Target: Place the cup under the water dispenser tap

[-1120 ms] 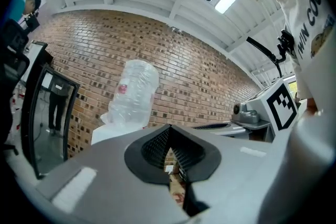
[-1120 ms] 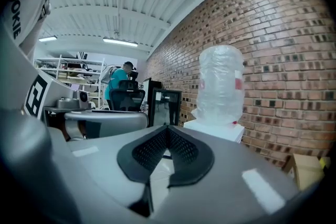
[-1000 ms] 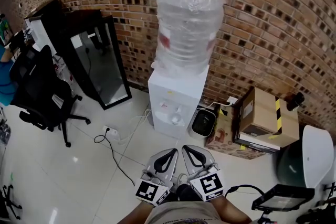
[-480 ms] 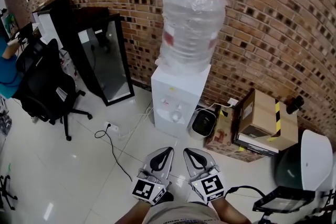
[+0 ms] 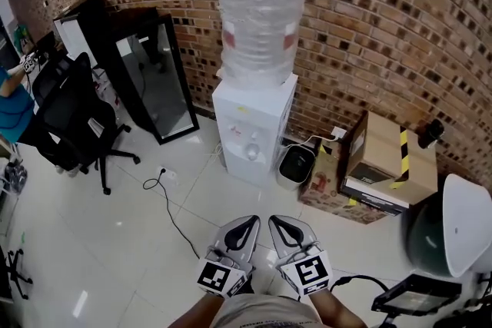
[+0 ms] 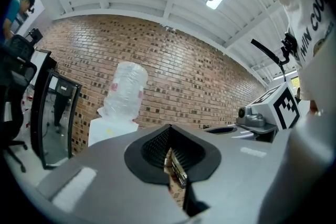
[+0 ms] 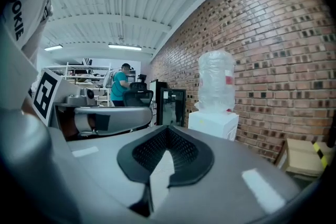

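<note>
Head view: your left gripper and right gripper sit side by side, both with jaws closed and nothing in them, and the water dispenser stands against the brick wall, well ahead of the jaw tips. Left gripper view: the jaws meet at their tips, empty, with the water dispenser beyond them and to their left. Right gripper view: the jaws are closed on nothing, the water dispenser lies ahead and to their right; where the cup is I cannot tell.
</note>
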{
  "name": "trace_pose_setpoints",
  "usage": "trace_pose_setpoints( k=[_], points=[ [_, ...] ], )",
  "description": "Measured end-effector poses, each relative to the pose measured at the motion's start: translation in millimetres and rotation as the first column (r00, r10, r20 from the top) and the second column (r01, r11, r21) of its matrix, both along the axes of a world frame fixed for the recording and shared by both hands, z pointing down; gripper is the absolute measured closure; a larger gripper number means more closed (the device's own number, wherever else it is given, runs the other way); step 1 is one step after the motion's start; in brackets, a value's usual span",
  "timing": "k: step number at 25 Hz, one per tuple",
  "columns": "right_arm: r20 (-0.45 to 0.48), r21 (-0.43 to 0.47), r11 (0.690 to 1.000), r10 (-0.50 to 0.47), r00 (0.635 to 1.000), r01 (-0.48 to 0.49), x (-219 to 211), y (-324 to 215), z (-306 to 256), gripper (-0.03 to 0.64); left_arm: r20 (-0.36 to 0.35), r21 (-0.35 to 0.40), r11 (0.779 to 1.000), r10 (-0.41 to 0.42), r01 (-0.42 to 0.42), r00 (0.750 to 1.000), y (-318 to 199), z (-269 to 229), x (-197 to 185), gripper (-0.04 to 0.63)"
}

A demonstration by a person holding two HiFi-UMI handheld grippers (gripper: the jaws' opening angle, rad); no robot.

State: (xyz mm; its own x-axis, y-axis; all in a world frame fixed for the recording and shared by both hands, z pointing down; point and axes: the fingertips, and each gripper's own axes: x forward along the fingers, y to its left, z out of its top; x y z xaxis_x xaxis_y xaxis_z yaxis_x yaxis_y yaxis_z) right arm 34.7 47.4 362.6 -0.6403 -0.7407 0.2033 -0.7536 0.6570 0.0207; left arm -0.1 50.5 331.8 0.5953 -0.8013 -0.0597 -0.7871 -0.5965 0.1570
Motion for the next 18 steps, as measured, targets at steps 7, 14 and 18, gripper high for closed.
trace_pose_setpoints(
  k=[7, 14, 18],
  points=[
    [0.012, -0.006, 1.000, -0.029, 1.000, 0.029, 32, 59, 6, 0.611, 0.013, -0.012, 0.999, -0.029, 0.030, 0.999, 59, 6, 32, 0.603],
    [0.030, 0.005, 0.999, -0.054, 0.998, 0.054, 49, 101, 2, 0.611, 0.042, 0.006, 0.998, -0.057, 0.057, 0.997, 103, -1, 47, 0.603],
    [0.034, 0.015, 0.998, -0.065, 0.997, 0.064, 48, 116, -3, 0.611, 0.051, 0.022, 0.998, -0.067, 0.066, 0.996, 118, -9, 44, 0.603]
  ],
)
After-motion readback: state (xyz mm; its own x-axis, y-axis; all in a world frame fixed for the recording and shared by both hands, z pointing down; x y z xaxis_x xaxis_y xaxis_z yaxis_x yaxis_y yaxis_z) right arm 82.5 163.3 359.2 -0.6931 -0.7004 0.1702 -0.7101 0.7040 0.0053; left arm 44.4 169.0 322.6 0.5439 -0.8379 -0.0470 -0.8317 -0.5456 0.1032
